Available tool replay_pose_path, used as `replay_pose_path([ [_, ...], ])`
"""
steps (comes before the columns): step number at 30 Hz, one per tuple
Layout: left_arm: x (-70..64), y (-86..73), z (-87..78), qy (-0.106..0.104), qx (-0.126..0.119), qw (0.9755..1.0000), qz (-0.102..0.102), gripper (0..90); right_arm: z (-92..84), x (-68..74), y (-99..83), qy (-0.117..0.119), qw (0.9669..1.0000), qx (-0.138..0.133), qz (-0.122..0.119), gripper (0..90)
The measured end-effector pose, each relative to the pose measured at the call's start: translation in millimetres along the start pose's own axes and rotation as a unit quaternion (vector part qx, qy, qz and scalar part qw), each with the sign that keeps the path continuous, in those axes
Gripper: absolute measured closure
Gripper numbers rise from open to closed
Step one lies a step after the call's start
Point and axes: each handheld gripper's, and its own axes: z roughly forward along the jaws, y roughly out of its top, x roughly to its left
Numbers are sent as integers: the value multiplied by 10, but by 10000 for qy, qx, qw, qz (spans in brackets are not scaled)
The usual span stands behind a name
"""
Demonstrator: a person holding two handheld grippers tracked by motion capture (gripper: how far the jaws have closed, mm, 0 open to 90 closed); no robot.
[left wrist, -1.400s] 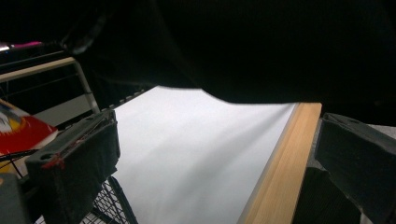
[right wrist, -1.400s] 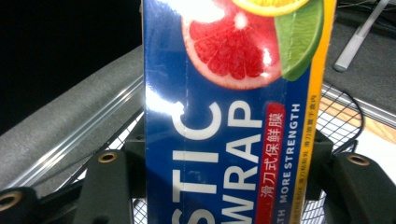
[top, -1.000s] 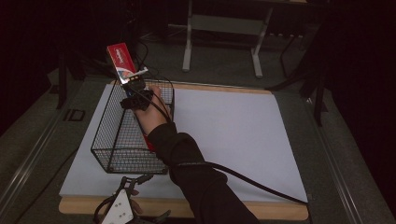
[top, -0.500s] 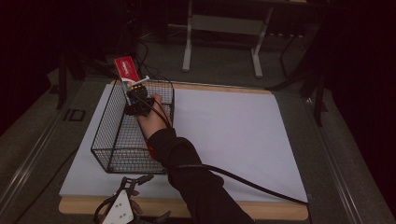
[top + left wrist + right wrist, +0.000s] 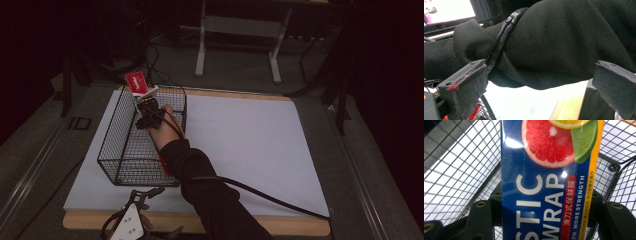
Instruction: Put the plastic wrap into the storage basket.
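Observation:
A long blue plastic-wrap box (image 5: 544,182) printed with citrus slices is clamped between the jaws of my right gripper (image 5: 544,220). From above, the box (image 5: 137,84) shows its red end tilted up over the far rim of the black wire basket (image 5: 112,125). The right gripper (image 5: 146,100) reaches into the basket's far end, shut on the box. My left gripper (image 5: 147,192) rests at the table's front edge, just in front of the basket. In its own view the left gripper (image 5: 536,87) stands open, with nothing between its jaws.
The basket stands on a white sheet (image 5: 250,140) covering a wooden table. A person's dark sleeve (image 5: 561,42) and the right gripper's cable (image 5: 260,192) cross the front of the sheet. Something red (image 5: 162,165) lies in the basket, partly hidden by the sleeve.
My right gripper has come down with the box, from above the basket's far rim to lower inside it. The left gripper has stayed where it was.

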Motion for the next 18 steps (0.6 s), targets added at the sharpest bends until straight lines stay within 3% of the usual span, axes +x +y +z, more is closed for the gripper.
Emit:
replay_pose_path([
  [18, -7, 2, 2, 0, 4, 10000, 30, 6, 5, 24, -25, 12, 10000, -9, -93, 379],
])
